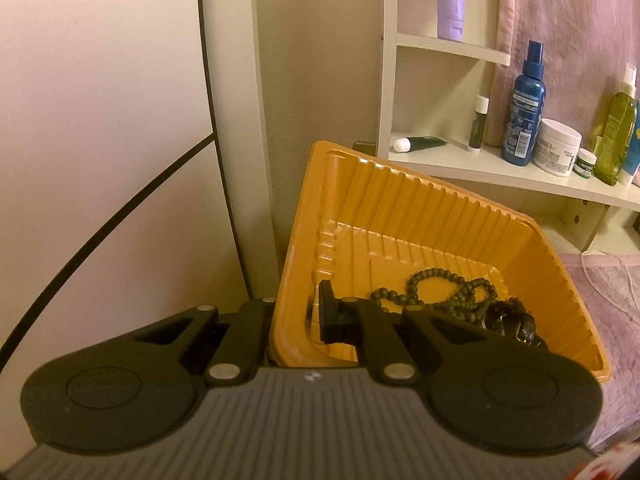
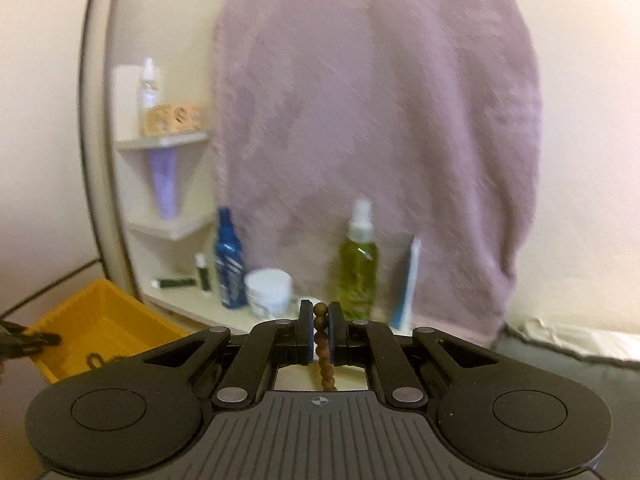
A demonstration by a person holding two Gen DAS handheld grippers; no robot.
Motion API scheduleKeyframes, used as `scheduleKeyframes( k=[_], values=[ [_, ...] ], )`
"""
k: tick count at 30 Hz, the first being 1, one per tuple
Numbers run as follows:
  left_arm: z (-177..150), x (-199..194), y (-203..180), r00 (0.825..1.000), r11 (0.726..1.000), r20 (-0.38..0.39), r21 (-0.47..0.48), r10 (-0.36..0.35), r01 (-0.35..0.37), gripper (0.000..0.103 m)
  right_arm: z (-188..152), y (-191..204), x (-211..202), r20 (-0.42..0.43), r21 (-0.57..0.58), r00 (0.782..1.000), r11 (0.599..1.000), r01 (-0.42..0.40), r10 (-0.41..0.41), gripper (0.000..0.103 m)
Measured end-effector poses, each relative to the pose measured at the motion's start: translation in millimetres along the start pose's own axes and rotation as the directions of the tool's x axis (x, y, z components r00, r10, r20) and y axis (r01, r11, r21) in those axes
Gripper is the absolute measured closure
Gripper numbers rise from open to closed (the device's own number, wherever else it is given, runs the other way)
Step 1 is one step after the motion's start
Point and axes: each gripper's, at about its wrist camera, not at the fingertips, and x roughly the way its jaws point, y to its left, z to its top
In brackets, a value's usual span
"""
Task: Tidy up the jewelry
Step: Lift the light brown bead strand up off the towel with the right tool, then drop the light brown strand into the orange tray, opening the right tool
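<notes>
1. My left hand-held gripper (image 1: 310, 316) was clamped on the near wall of the orange tray (image 1: 440, 216), one finger inside and one outside, so the tray sat tilted in front of me.
2. A dark beaded necklace (image 1: 440, 288) lay coiled on the tray's floor, beside the inner finger, with a dark carved pendant (image 1: 512, 324) at its near end.
3. My right hand-held gripper (image 2: 320, 320) was closed on a strand of brown beads (image 2: 322, 344), which hung down between the pads and out of sight behind the gripper body.
4. From the right wrist view, the orange tray (image 2: 100, 316) sat low to the left, well apart from the brown beads.
5. Behind the tray stood a white shelf (image 1: 500, 172) carrying a blue spray bottle (image 1: 526, 108), a white jar (image 1: 558, 146) and a green bottle (image 1: 618, 128).
6. A pink towel (image 2: 380, 120) hung behind the bottles.
7. A thin pale strand (image 1: 608, 272) lay on the pink cloth to the right of the tray; I could not tell what it was.
</notes>
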Motion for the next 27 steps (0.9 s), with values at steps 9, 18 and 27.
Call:
scheduleKeyframes(
  k=[9,18,27],
  values=[
    [-1,0,1,1.0,1.0,0.003,-0.008,-0.005,0.005,0.096,24,47,13,0.075,0.02,0.98,0.983,-0.184,0.182,0.096],
    [-1,2,4,1.0,1.0,0.002,-0.022,-0.018,0.018,0.096,34,110,68,0.084,0.029,0.932,0.934,-0.357,0.354,0.096],
    [-2,4,5,1.0,0.999,-0.002,-0.025,-0.027,0.027,0.097,22,147,120,0.059,0.076,0.892,0.889,-0.452,0.448,0.096]
  ],
)
